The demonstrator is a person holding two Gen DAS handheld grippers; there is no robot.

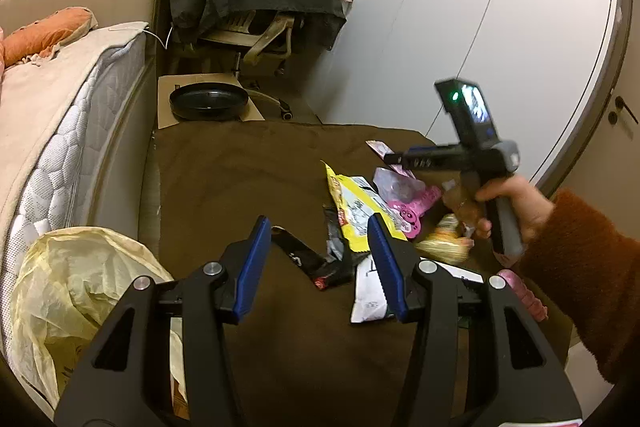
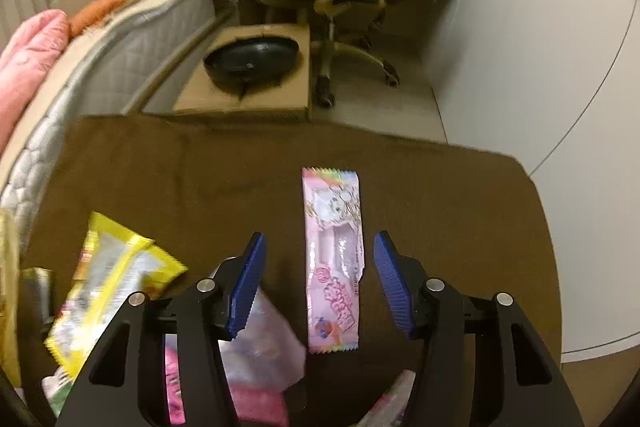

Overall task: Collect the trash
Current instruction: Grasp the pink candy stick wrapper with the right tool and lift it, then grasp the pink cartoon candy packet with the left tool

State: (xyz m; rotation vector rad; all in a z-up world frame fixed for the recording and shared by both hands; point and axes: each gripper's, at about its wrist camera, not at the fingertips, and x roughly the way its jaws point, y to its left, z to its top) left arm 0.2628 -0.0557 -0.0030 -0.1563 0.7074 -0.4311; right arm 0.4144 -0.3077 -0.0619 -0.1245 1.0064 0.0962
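Note:
Snack wrappers lie on a brown cloth [image 1: 240,179]. My left gripper [image 1: 318,227] is open above a black wrapper [image 1: 308,259], with a yellow wrapper [image 1: 360,207] and a white wrapper [image 1: 370,291] by its right finger. A pale yellow trash bag [image 1: 80,291] sits at the left. My right gripper [image 2: 318,247] is open, with a long pink wrapper [image 2: 334,259] lying between its fingers on the cloth [image 2: 200,179]. The yellow wrapper [image 2: 108,283] is to its left. The right gripper also shows in the left wrist view [image 1: 390,159], held by a hand above pink wrappers [image 1: 408,203].
A bed with a mattress [image 1: 60,115] runs along the left. A black round dish [image 1: 208,101] sits on a cardboard box [image 2: 256,83] beyond the cloth. An office chair [image 2: 344,3] draped with dark clothes stands behind. White wall panels [image 1: 500,27] are at the right.

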